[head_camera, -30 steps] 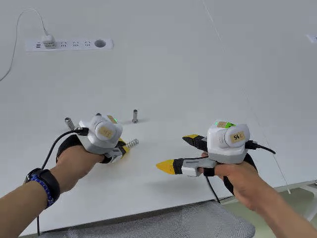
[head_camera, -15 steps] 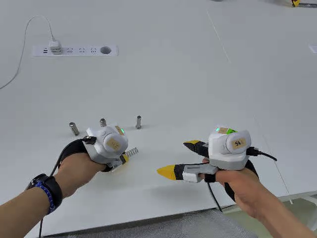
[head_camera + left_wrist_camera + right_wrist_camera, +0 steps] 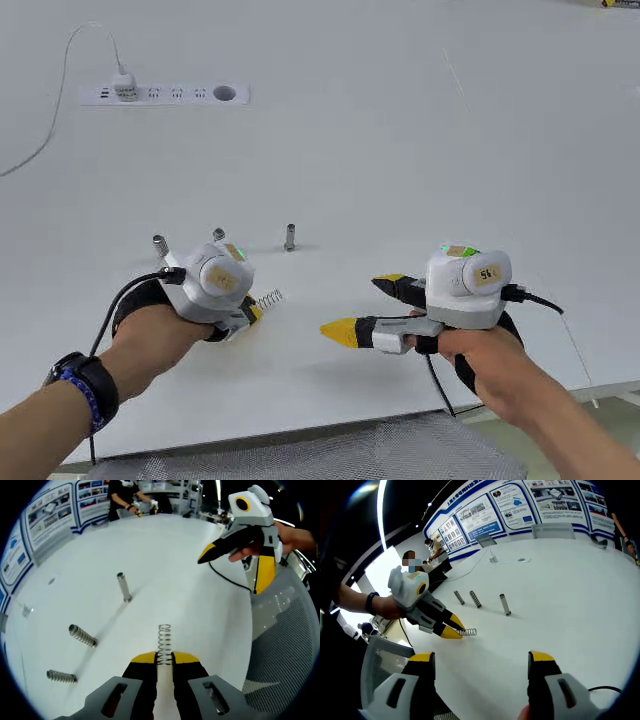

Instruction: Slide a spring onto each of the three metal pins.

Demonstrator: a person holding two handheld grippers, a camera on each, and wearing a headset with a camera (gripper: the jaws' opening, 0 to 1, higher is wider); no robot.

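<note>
Gripping a spring (image 3: 164,640) by one end, the left gripper (image 3: 164,659) holds it over the white table (image 3: 400,150), and the coil sticks out past its closed yellow tips. A bare metal pin (image 3: 122,586) stands upright ahead; beside it, to the left in the head view, two other pins (image 3: 82,635) each already wear a spring. The right gripper (image 3: 481,656) hovers well apart to the right, jaws spread wide and empty.
</note>
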